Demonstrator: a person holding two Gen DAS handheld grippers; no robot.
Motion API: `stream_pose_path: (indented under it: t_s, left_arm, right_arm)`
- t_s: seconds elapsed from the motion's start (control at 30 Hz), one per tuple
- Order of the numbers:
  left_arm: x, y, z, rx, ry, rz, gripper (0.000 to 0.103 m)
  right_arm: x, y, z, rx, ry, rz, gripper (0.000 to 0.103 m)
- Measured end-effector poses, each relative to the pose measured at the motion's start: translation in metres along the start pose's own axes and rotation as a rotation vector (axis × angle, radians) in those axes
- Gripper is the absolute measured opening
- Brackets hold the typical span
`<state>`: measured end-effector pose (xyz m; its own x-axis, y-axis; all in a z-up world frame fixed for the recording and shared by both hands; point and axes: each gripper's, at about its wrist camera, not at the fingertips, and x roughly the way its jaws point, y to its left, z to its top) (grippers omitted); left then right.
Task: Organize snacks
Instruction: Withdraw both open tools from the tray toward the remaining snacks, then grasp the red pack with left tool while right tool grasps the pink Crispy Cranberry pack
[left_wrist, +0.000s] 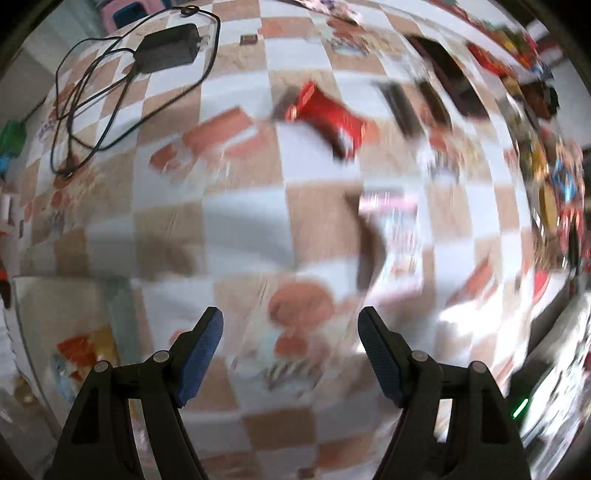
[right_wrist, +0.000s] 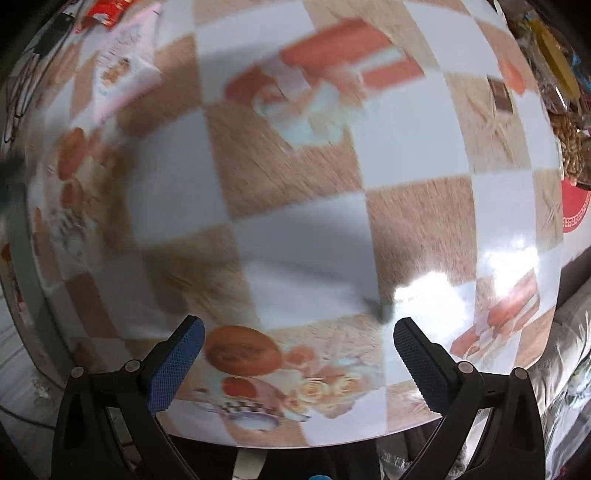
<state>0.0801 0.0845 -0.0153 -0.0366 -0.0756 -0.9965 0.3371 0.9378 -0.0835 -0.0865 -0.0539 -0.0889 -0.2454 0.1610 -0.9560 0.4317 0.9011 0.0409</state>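
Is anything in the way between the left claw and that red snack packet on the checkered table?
Nothing visible. The left claw is open and empty, and only bare checkered tablecloth lies between it and the red snack packet. The picture is blurry, so something small could be missed.

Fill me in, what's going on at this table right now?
A person is sorting snacks with a hand-held gripper in each hand, and both are empty now. The left hand-held gripper hangs open over the checkered tablecloth, with a red snack packet lying ahead of it and more snacks piled along the far right edge. The right hand-held gripper is open too, above a bare patch near the table's edge. A black charger with its cable lies off to the left. Both views are motion-blurred.
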Motion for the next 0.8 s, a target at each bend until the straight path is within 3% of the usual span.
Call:
stream_pose_path:
  t_s: [0.2,0.37,0.73,0.8]
  left_arm:
    - [0.014,-0.002,0.067,-0.164,0.012,-0.074,0.079]
    - [0.027,-0.002,0.106,-0.257,0.014,-0.076,0.079]
    - [0.051,-0.008,0.139,-0.319,0.02,-0.021,0.079]
    - [0.05,-0.006,0.141,-0.306,0.01,-0.008,0.071]
  right_arm:
    - [0.005,0.006,-0.005,-0.06,-0.006,-0.057,0.103]
    - [0.005,0.012,-0.009,-0.068,-0.014,-0.057,0.103]
    - [0.007,0.017,-0.025,-0.094,-0.021,-0.071,0.103]
    - [0.008,0.018,-0.026,-0.094,-0.022,-0.071,0.103]
